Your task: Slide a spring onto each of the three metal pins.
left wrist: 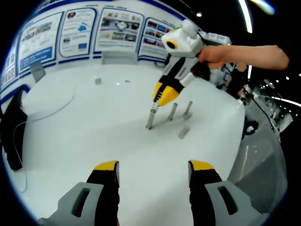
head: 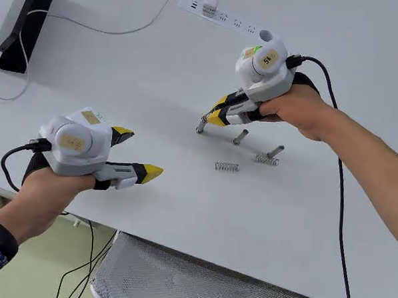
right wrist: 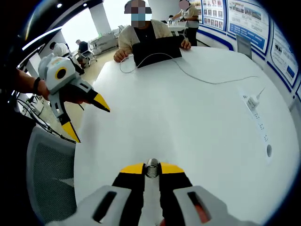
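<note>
Obs: right gripper point(head: 210, 118) clenched on a spring point(right wrist: 151, 168) — the coil is pinched betw. its yellow tips in the right gripper view. In the head view those tips are down at the top of the left-most pin point(head: 201, 127). From the left gripper view the coil looks partly over that pin, but we can't tell how far down. The left gripper point(head: 139, 152) has its jaws wide apart w/ nothing betw. them and hovers over the table point(head: 123, 71), well apart from the pins.

Progress, as we judge it: spring no. 1 is at its pin, not yet released. Middle pin point(head: 240, 136) and right-most pin point(head: 275, 151) are bare. Two more lie on the table — loose spring point(head: 227, 166) flat in front of the pins, second loose spring point(head: 266, 159) at the foot of the right-most pin, touching or just beside it. Approx. first third under way; two pins to do.
</note>
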The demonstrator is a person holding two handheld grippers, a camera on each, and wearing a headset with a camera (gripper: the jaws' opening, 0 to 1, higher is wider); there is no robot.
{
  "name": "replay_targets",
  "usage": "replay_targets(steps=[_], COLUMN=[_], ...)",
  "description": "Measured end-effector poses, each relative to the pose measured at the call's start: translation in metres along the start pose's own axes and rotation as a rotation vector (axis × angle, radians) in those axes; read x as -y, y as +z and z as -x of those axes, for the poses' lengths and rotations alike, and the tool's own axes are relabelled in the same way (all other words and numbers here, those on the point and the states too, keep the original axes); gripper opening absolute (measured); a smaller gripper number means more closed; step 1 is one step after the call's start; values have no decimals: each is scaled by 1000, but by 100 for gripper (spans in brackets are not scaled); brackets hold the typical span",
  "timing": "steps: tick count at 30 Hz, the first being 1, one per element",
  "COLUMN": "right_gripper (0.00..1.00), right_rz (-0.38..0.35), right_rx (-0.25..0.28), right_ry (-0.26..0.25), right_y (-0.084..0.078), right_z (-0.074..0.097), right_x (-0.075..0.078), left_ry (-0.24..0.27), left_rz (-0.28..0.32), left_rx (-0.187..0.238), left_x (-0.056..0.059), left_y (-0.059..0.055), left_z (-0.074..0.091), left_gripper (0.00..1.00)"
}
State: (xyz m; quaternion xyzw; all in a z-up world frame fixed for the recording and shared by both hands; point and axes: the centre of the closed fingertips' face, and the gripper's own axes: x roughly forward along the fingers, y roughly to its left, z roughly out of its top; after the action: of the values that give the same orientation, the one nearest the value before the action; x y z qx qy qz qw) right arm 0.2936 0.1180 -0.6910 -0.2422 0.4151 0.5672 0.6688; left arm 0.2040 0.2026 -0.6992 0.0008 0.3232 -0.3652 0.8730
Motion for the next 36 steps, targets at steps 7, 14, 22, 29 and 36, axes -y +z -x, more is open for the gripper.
replay_targets(steps=[7, 14, 22, 29, 36], right_gripper=[12, 12, 12, 12, 12], right_rz=[8, 27, 62, 88, 112], right_rx=[1, -1, -21, -32, -47], right_ry=[-2, -2, -6, -11, -20], right_y=[3, 4, 3, 2, 0], right_z=[-1, -6, -12, -15, -20], right_x=[1, 5, 3, -1, 2], left_ry=[2, 1, 3, 6, 8], left_rz=[-7, -22, -22, -21, -18], left_rx=[3, 11, 13, 8, 10], left_x=[0, 1, 0, -1, -1], left_y=[2, 9, 10, 7, 7], left_z=[-1, -3, -2, 1, 0], left_gripper=[61, 62, 62, 62, 62])
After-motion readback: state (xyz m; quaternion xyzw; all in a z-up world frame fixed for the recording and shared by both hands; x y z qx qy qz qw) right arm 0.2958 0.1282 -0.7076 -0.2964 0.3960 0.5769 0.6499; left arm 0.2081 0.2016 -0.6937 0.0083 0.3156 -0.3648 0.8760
